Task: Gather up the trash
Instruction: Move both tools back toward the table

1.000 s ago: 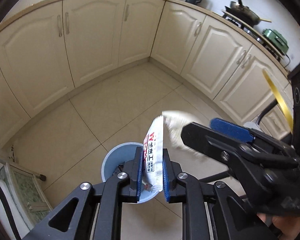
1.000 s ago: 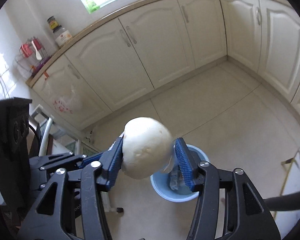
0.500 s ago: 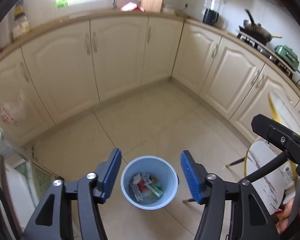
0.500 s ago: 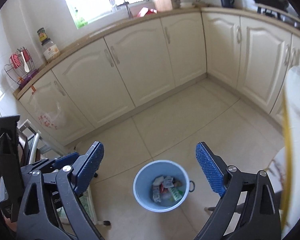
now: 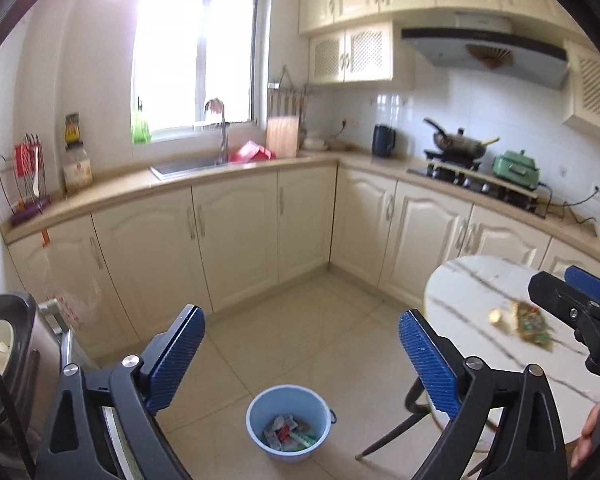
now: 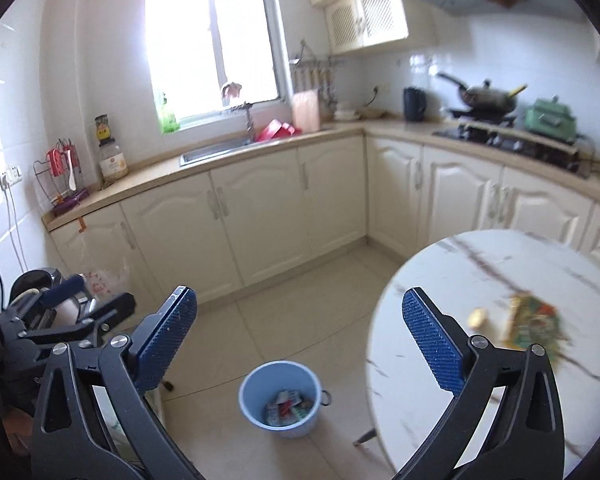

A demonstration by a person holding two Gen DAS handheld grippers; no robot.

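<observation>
A light blue bucket [image 5: 288, 398] [image 6: 280, 376] stands on the tiled floor, far below both grippers, with several wrappers [image 5: 288, 434] [image 6: 286, 404] inside. My left gripper [image 5: 302, 314] has its jaws opening wide, nothing between them. My right gripper [image 6: 300, 293] is likewise opening and holds nothing; one of its blue pads [image 5: 586, 284] shows at the left view's right edge. On the round marble table [image 5: 472, 292] [image 6: 440, 280] to the right lie a colourful snack wrapper [image 5: 534, 322] [image 6: 534, 322] and a small yellowish scrap [image 5: 495, 315] [image 6: 477, 317].
Cream cabinets [image 5: 236, 236] run along the back and right under a counter with a sink [image 5: 188, 166] and a stove [image 5: 460, 168]. A steel cooker [image 5: 8, 356] stands close at the left. A thin plastic bag [image 6: 104, 280] hangs by the left cabinet.
The left gripper let go of a printed wrapper and the right a white crumpled ball over the bucket. Both opened wide, rose and tilted up; the table has come into view.
</observation>
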